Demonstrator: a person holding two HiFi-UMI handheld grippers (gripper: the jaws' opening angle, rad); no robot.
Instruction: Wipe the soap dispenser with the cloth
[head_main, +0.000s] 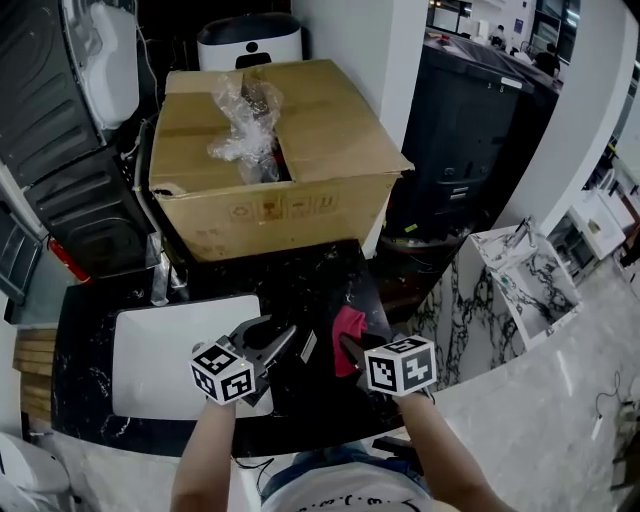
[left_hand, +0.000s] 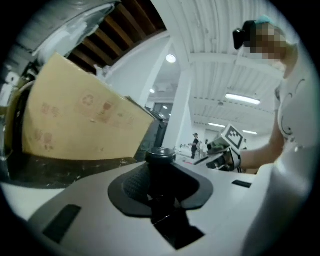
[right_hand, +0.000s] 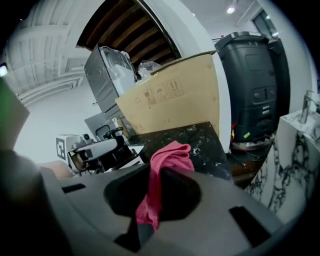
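1. Cloth (right_hand: 170, 155), pink, is pinched in my right claw (right_hand: 160, 192). The pads are pressed onto it, and a loose fold stands up past the tips.
2. My left claw (left_hand: 161, 187) is clamped on the soap dispenser (left_hand: 160, 165), a dark body with a round cap at its upper end. Nothing else sits between those pads.
3. Both claws hang over the black marbled desk (head_main: 330, 270), toward its near edge and about midway along it. They are just right of the white basin (head_main: 150, 350); a cardboard box (head_main: 300, 140) stands along the far edge.
4. The relation I steer by is that the dispenser lies to the left of the cloth. The two claws point at each other, tips near but apart, and I see no contact between cloth and dispenser.
5. The dispenser's long axis runs from the pads up to the cap. I judge the wipe should travel along that line, over the body that shows above the grip.
6. The right hand carries the cloth, so I judge it is the one to close the gap while the left holds the dispenser firm.
7. The fold is limp and may brush past the body without pressing on it.
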